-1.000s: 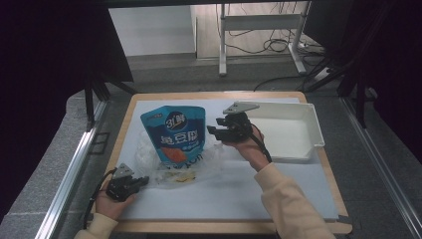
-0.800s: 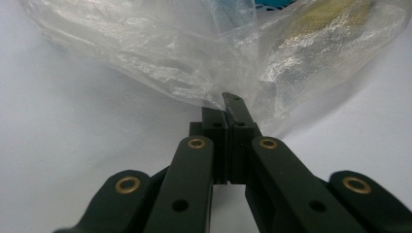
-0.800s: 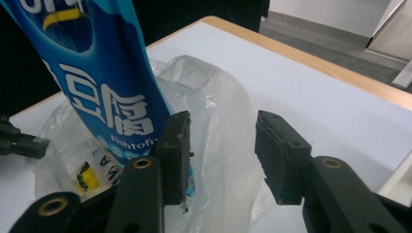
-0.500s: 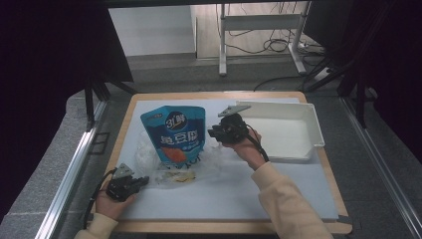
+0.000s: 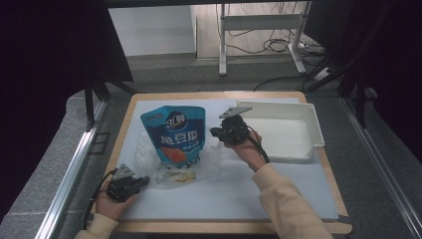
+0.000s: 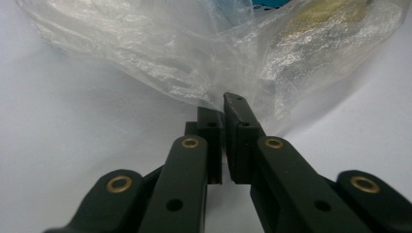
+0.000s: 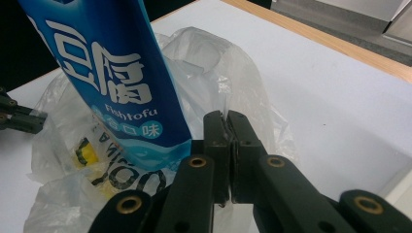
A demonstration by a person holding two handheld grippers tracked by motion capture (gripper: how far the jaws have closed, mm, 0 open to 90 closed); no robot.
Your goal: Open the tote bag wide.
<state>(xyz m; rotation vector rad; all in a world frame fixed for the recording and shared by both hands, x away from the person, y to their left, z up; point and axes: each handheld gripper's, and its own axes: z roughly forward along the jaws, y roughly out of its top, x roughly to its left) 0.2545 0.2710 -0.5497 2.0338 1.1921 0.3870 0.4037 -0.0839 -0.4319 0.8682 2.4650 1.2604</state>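
My right hand-held gripper point(image 5: 219, 133) has just been closing on the clear plastic bag point(image 7: 233, 82) beside the blue fish tofu pouch point(image 5: 175, 134); the left hand-held gripper point(image 6: 224, 104) is pinching its opposite edge on the surface point(image 5: 224, 194), so I am probably opening it.

Blue pouch point(image 7: 107, 73) top (cropped off)

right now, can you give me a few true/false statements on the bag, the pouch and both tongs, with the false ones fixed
1. The blue snack pouch stands upright inside the clear plastic bag. True.
2. The right tongs are wide open above the white tray. False: they have just been closing and pinch the bag's film beside the pouch.
3. The left tongs are closed on the bag's edge. True.
4. The white tray holds the pouch. False: the pouch is on the white mat, left of the tray.
5. A small yellow packet lies in the bag. True.
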